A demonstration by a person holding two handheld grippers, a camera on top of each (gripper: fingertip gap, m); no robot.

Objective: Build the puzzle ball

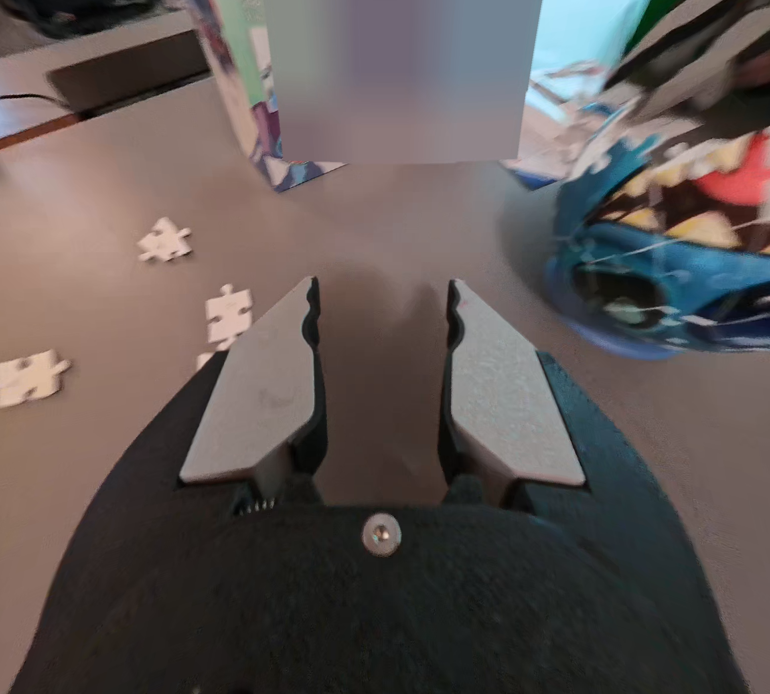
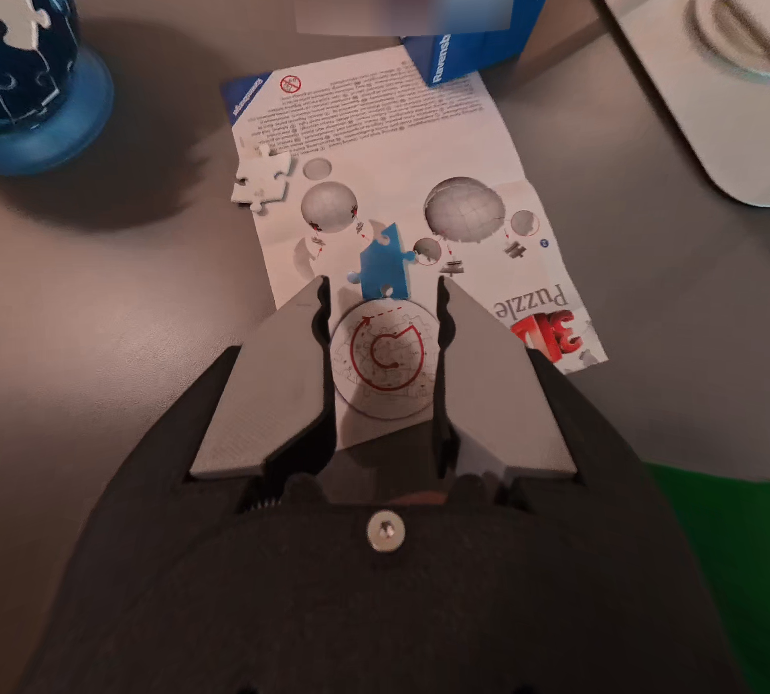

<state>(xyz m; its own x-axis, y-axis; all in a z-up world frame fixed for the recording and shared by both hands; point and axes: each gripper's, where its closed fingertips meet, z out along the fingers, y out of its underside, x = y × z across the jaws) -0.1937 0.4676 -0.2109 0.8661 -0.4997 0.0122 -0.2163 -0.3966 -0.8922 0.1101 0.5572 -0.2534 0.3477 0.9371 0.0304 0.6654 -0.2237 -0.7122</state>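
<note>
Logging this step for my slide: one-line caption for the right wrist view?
Open right tongs hover over a blue piece on the leaflet.

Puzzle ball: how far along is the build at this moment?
Partly built: the puzzle ball stands on its blue stand with gaps showing. Both the left gripper and right gripper are open and empty. Left: the blue piece and loose white pieces.
</note>
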